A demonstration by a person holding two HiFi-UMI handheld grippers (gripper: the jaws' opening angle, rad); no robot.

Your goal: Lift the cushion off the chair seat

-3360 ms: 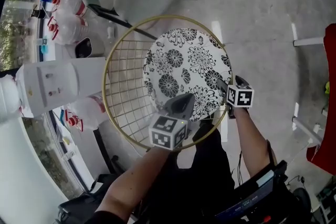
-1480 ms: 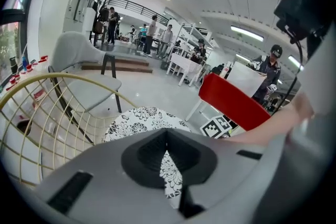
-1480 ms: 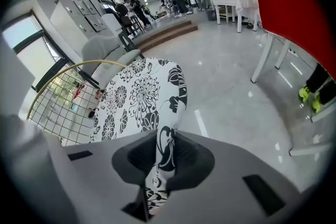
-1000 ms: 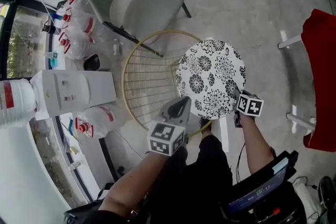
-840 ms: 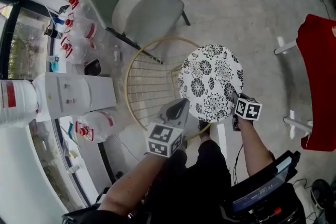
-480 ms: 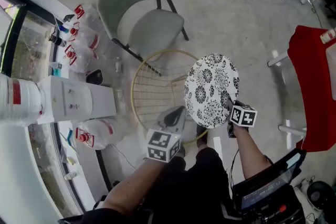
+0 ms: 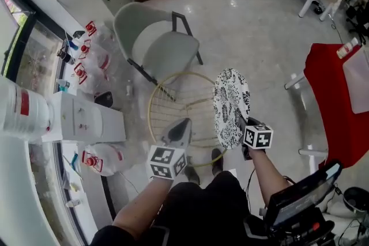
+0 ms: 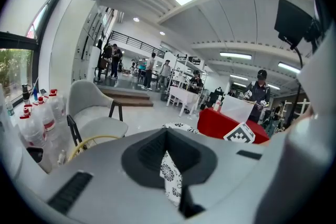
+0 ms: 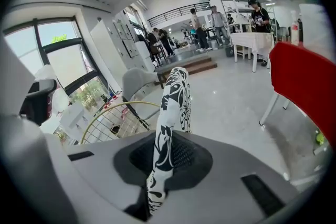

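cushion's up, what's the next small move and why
Probably carry the cushion a little to the right, away from the wire chair, keeping the right claw shut. The cushion stands on edge, clear of the seat, pinched at its near edge by that claw.

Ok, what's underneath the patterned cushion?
The cushion hangs on edge in the right gripper, touching nothing below. Beneath it show the bare wire chair seat and floor; the stretch of seat rim straight behind it is covered.

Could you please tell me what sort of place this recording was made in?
Probably a large open indoor hall or shared workspace: a polished floor, a water dispenser with spare bottles beside it, a red-covered table, and people standing farther back.
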